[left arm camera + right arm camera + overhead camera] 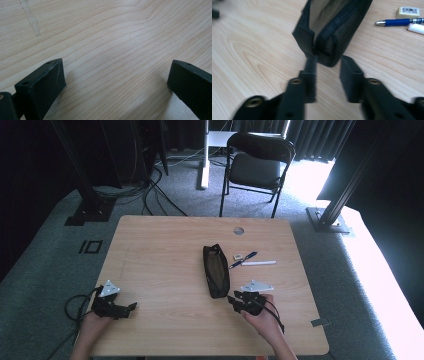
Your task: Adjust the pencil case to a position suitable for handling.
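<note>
stage: early | thing: black mesh zip pencil case (216,271), frame centre on light wooden bench (165,250), apparently unzipped, empty | right hand-held gripper (328,65): part spread at case's near end, pinching nothing | left hand-held gripper (116,77): spread, idle, lower left | left: load blue pen (243,259), white pen (258,263), eraser (238,256)

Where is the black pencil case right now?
In the high view the black pencil case lies open near the middle of the table, left of the blue pen. Its near end sits just ahead of the right gripper.
</note>
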